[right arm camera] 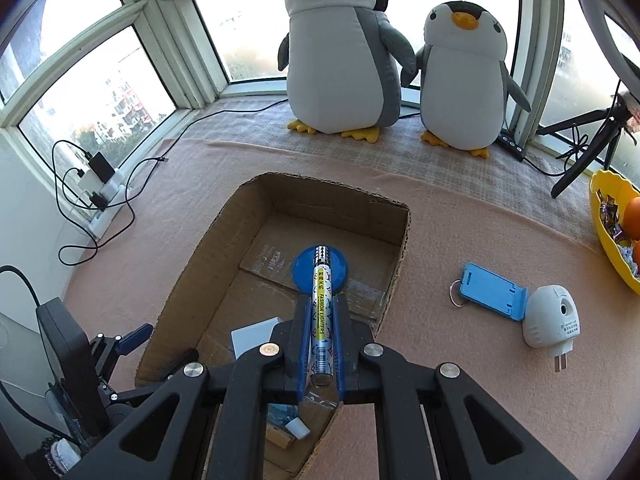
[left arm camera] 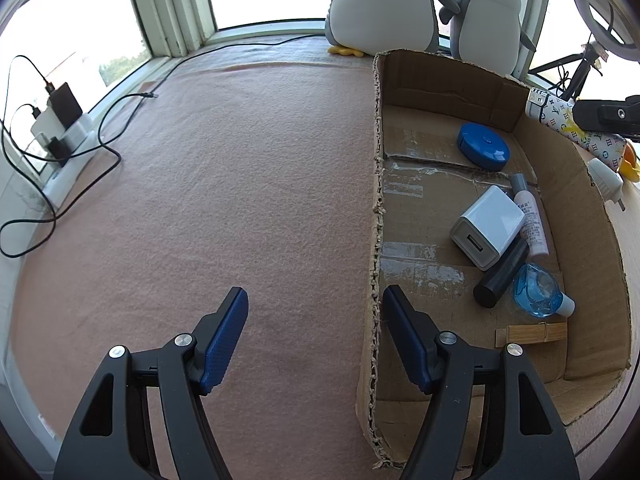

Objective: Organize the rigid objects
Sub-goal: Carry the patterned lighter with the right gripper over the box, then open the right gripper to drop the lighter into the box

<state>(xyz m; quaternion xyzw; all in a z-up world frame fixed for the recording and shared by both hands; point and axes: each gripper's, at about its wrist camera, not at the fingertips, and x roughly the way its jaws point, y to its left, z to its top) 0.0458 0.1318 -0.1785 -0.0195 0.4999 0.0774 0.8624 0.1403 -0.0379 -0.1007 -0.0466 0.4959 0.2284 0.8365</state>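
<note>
A cardboard box lies on the pink cloth. In it are a blue round case, a white charger, a black cylinder, a white tube, a blue bottle and a wooden clip. My right gripper is shut on a patterned lighter and holds it above the box; the lighter also shows in the left wrist view. My left gripper is open and empty, straddling the box's left wall.
A blue phone stand and a white plug device lie on the cloth right of the box. Two plush penguins stand at the window. A yellow bowl is far right, a power strip with cables far left, a tripod at the back.
</note>
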